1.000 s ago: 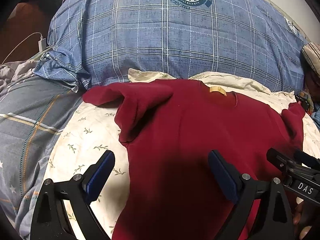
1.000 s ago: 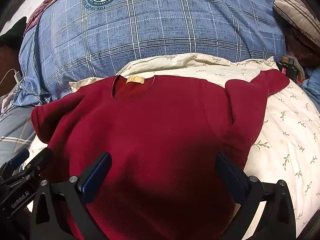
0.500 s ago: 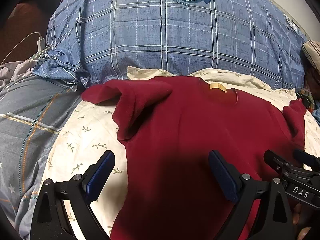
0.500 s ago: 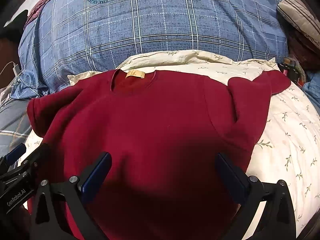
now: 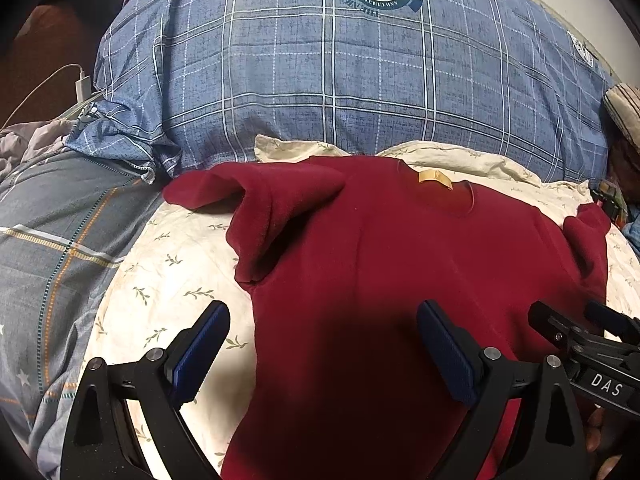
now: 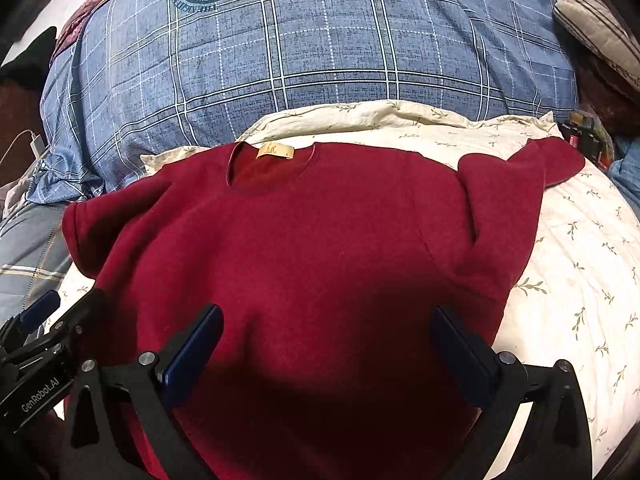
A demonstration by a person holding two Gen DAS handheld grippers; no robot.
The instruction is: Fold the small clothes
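A dark red sweater (image 5: 380, 264) (image 6: 320, 240) lies flat on a cream leaf-print cloth (image 5: 168, 264) (image 6: 580, 280), neck and tan label (image 6: 275, 151) at the far end. Both short sleeves are bunched, the left sleeve (image 5: 256, 196) folded over itself, the right sleeve (image 6: 516, 184) likewise. My left gripper (image 5: 324, 344) hovers open over the sweater's lower left side, one finger past the hem edge. My right gripper (image 6: 326, 344) hovers open over the lower right body. Each gripper holds nothing. The other gripper's tips show at each view's edge.
A big blue plaid quilt (image 5: 340, 80) (image 6: 320, 48) with a round emblem rises behind the sweater. Grey plaid bedding (image 5: 52, 240) lies left, with a white charger and cable (image 5: 82, 82). Small dark items (image 6: 588, 136) sit at the far right.
Both grippers have drawn back slightly toward the sweater's hem; the view has shifted a little. The sweater has not moved and both grippers stay open.
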